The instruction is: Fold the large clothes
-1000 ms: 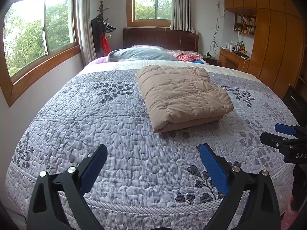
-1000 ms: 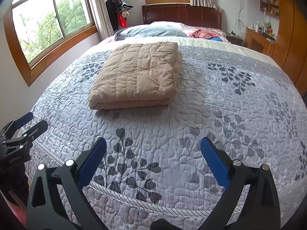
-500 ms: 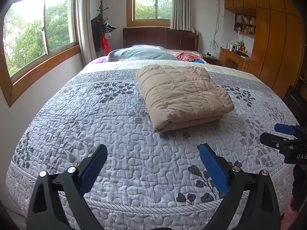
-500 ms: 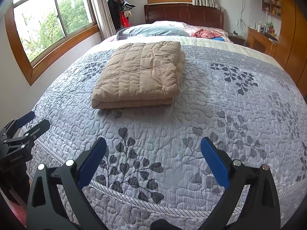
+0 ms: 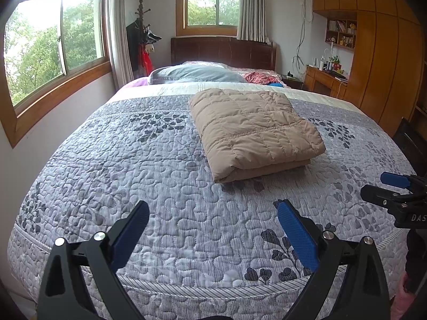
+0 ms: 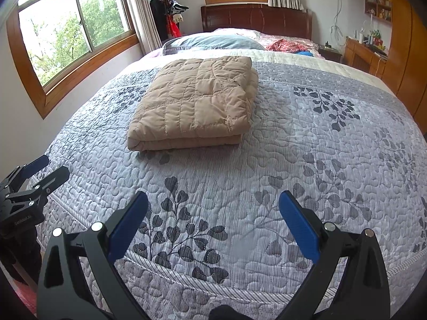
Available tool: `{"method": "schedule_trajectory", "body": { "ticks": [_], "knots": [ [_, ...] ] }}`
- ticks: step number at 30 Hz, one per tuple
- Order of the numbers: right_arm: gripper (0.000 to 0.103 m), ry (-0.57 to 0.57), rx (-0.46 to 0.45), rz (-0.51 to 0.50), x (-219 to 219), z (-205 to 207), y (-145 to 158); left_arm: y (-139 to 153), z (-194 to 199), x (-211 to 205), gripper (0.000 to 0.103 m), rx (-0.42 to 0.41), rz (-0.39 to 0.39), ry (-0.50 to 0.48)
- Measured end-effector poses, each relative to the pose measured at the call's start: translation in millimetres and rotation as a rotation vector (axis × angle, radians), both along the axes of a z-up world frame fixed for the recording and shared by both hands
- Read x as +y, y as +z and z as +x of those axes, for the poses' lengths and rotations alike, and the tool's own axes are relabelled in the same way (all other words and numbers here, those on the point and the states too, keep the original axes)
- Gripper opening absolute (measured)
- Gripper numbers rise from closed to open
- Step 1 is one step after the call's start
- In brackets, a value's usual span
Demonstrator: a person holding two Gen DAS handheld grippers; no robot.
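Note:
A tan quilted down garment lies folded into a thick rectangle on the middle of the bed; it also shows in the right wrist view. My left gripper is open and empty, held over the near edge of the bed, well short of the garment. My right gripper is open and empty too, also over the near edge. Each gripper shows at the side of the other's view: the right one and the left one. Neither touches the garment.
The bed has a grey leaf-print quilted cover. Pillows and a red cloth lie by the dark headboard. A wall with a window is left, a wooden wardrobe and desk right.
The right wrist view has shifted slightly, so the garment sits a little lower and nearer in it. Both grippers stay open; the garment has not moved.

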State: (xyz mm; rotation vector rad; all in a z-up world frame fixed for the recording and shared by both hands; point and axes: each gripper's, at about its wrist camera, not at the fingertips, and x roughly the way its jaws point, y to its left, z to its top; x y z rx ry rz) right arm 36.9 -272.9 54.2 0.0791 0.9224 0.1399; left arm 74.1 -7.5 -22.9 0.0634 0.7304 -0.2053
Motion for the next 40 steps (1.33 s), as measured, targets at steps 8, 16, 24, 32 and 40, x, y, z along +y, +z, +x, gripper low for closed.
{"method": "schedule_trajectory", "body": {
  "ticks": [8, 16, 24, 32, 40],
  "knots": [
    [0.098, 0.002, 0.006, 0.0, -1.0, 0.4, -1.9, -0.5, 0.7, -1.3, 0.097, 0.003, 0.002, -0.003],
    [0.098, 0.002, 0.012, 0.0, -1.5, 2.1, -4.0, -1.8, 1.6, -1.5, 0.097, 0.01, 0.001, -0.007],
    [0.098, 0.005, 0.017, -0.002, -0.9, 3.4, -5.8, -2.6, 3.5, -0.3, 0.097, 0.023, -0.012, -0.01],
    [0.098, 0.006, 0.023, -0.002, -1.6, 5.1, -7.6, -3.1, 3.9, 1.0, 0.097, 0.023, -0.014, -0.007],
    [0.098, 0.006, 0.023, -0.002, -1.6, 5.3, -7.7, -3.7, 3.2, -0.1, 0.097, 0.025, -0.012, -0.007]
  ]
}}
